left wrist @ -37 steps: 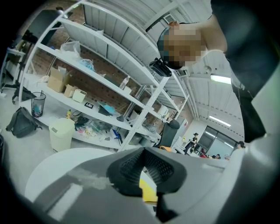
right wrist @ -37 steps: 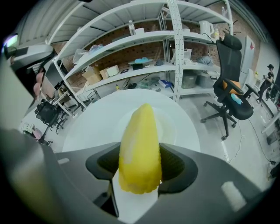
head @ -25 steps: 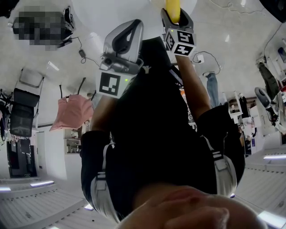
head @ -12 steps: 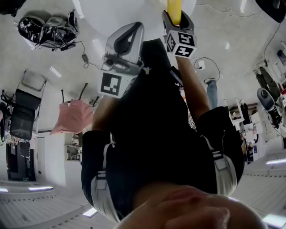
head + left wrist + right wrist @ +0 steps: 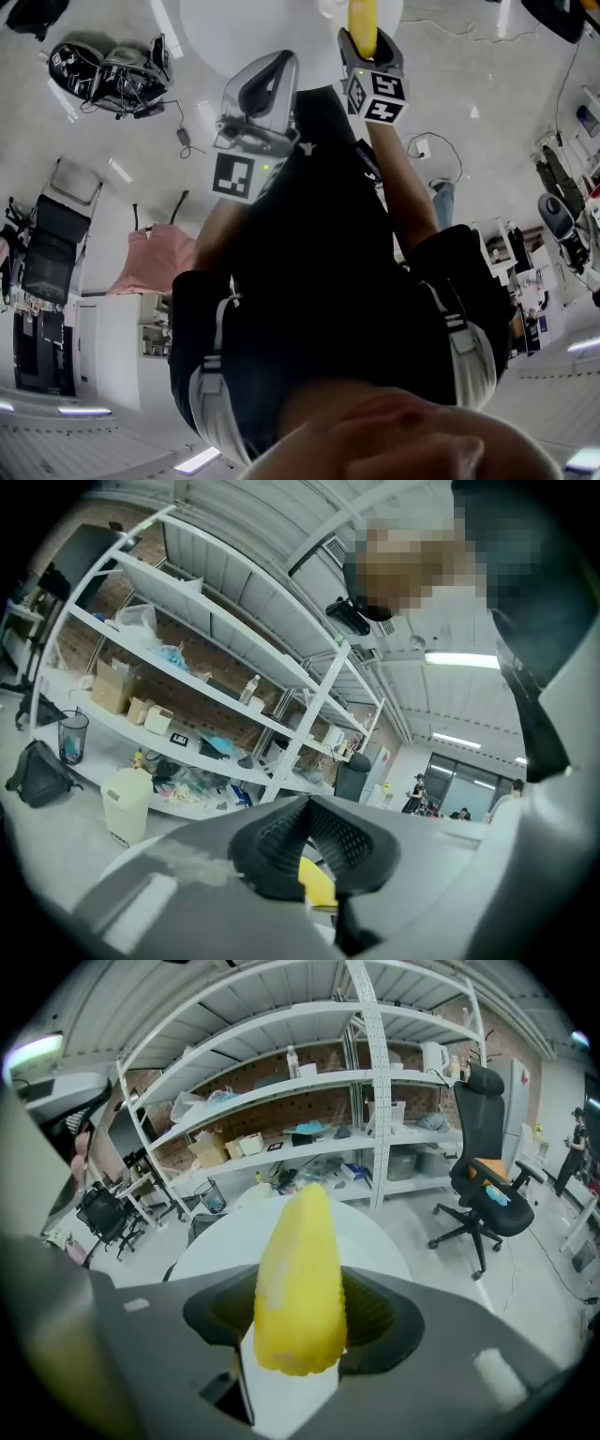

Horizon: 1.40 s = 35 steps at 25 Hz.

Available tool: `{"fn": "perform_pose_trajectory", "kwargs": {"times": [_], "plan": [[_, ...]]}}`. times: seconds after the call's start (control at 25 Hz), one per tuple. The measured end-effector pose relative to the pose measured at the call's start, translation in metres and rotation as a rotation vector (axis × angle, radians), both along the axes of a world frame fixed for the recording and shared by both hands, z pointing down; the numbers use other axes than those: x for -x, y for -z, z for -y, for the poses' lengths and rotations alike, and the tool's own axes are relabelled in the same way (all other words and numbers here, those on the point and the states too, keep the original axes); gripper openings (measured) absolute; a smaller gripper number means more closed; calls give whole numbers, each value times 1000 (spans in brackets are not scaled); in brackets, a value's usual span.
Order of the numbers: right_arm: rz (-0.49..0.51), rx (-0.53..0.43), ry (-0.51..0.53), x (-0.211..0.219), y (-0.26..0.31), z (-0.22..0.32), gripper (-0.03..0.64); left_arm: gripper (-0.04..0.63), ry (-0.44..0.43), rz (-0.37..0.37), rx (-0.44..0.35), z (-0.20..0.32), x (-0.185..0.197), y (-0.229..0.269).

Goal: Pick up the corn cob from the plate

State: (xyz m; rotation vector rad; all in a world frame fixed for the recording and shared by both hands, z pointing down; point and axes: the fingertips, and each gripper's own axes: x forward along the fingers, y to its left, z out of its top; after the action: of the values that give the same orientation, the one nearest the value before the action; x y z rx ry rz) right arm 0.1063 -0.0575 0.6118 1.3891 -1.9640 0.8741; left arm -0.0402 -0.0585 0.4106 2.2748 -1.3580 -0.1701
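**Desk:** What's on your left side?

**Operator:** My left gripper (image 5: pixel 307 829) sits at about eleven o'clock in the head view, with its grey shell facing up. In the left gripper view, its two black ribbed pads (image 5: pixel 281 839) meet at their far ends, so I read it as clenched with nothing in it. A scrap of yellow shows in the gap beneath them, toward six o'clock, and I can't tell what it is. Behind the gripper runs long white metal shelving (image 5: pixel 202 672). A cream plastic bin (image 5: pixel 126 804) stands on the floor at eight o'clock.

**Desk:** And the right?

**Operator:** My right gripper (image 5: pixel 300 1312) is at twelve o'clock in the head view, at the end of my forearm (image 5: pixel 408 187). It's grasping the tapered yellow corn cob (image 5: pixel 295 1279). The pads press on both flanks of the cob's thick half, and the narrow tip points away toward twelve o'clock.

**Desk:** Where is the cob relative to the table?

**Operator:** It's off the table, held in the air. The round white table (image 5: pixel 380 1237) lies behind and below the cob and doesn't touch it. The same kind of shelving fills the back wall. A black office chair (image 5: pixel 487 1194) stands on the floor at three o'clock, apart from the table.
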Motion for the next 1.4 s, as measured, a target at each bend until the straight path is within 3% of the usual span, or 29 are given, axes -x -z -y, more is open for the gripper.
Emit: {"fn": "perform_pose_trajectory", "kwargs": {"times": [0.84, 1.12, 1.4], "plan": [[13, -148, -43, 20, 90, -7, 262, 5, -53, 49, -165, -20, 20, 82], [12, -196, -53, 29, 115, -13, 262, 3, -45, 43, -237, -18, 37, 110], [13, -239, -70, 37, 137, -18, 262, 5, -72, 36, -261, -29, 42, 122]]}}
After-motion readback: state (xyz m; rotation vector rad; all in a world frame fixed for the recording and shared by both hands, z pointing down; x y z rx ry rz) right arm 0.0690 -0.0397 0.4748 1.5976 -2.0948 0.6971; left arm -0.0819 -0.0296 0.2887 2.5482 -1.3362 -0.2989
